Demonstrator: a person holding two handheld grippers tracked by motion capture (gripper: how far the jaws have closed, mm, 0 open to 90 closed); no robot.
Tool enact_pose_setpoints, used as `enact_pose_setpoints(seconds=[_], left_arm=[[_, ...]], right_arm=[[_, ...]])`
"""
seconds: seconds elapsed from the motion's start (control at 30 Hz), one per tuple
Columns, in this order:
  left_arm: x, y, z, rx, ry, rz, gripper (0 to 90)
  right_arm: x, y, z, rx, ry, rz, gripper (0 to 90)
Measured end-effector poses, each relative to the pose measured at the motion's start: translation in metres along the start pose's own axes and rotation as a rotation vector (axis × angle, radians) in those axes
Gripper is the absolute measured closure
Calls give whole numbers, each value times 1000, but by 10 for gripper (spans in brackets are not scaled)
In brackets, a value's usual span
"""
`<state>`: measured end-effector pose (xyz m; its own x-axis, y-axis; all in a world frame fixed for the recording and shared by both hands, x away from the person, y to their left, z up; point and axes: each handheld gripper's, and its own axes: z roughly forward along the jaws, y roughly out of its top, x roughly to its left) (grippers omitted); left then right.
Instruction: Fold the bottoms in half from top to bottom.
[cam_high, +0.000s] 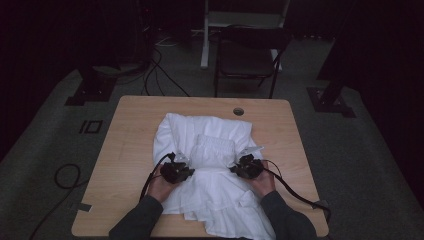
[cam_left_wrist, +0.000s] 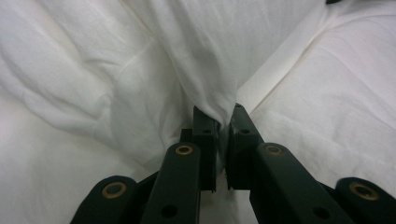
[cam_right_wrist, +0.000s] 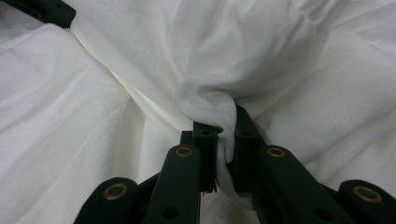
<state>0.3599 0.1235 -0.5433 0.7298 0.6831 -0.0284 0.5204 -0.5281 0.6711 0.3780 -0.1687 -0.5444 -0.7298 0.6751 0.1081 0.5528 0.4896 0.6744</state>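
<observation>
One white garment (cam_high: 212, 170) lies spread over the middle of the table (cam_high: 125, 150), soft, thin and creased, with a gathered, elastic-looking band near its far part and ruffled layers hanging toward the near edge. Both grippers have hold of it at about mid-length. The left gripper (cam_high: 181, 161) sits on the garment's left side; in the left gripper view its black jaws stand nearly together, and a pinched fold of the cloth (cam_left_wrist: 219, 105) rises from between the pads in a narrow pleat. The right gripper (cam_high: 243, 161) sits on the right side, and in the right gripper view a thicker, rolled bunch of cloth (cam_right_wrist: 219, 112) is clamped between its jaws, bulging above and below the pads. A flat hem strip runs slantwise across both close views. The table is pale wood grain with rounded corners and a small round hole (cam_high: 238, 111) near its far edge. Beyond it a dark folding chair (cam_high: 247, 57) stands on grey carpet, with cables (cam_high: 160, 75) trailing across the floor.
</observation>
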Motion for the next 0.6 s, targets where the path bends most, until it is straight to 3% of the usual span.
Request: enact_pose_setpoints(seconds=[0.1, 0.2, 0.23, 0.3, 0.4, 0.5, 0.6], left_arm=[[10, 11, 7, 10, 43, -13, 835], [21, 20, 11, 23, 51, -66, 781], [25, 21, 10, 24, 44, -85, 733], [29, 23, 2, 3, 20, -118, 622], [30, 24, -15, -27, 10, -140, 544], [34, 29, -32, -78, -11, -151, 524], [41, 38, -42, -119, 8, -163, 525]], right_arm=[[-7, 8, 7, -9, -18, 20, 832], [-14, 17, 13, -6, -25, 43, 814], [-16, 20, 14, 3, -21, 52, 786], [-18, 25, 13, 31, 0, 60, 630], [-17, 29, 4, 42, 9, 42, 496], [-20, 34, -11, 8, 6, 41, 450], [-26, 41, -29, -57, 2, 45, 441]])
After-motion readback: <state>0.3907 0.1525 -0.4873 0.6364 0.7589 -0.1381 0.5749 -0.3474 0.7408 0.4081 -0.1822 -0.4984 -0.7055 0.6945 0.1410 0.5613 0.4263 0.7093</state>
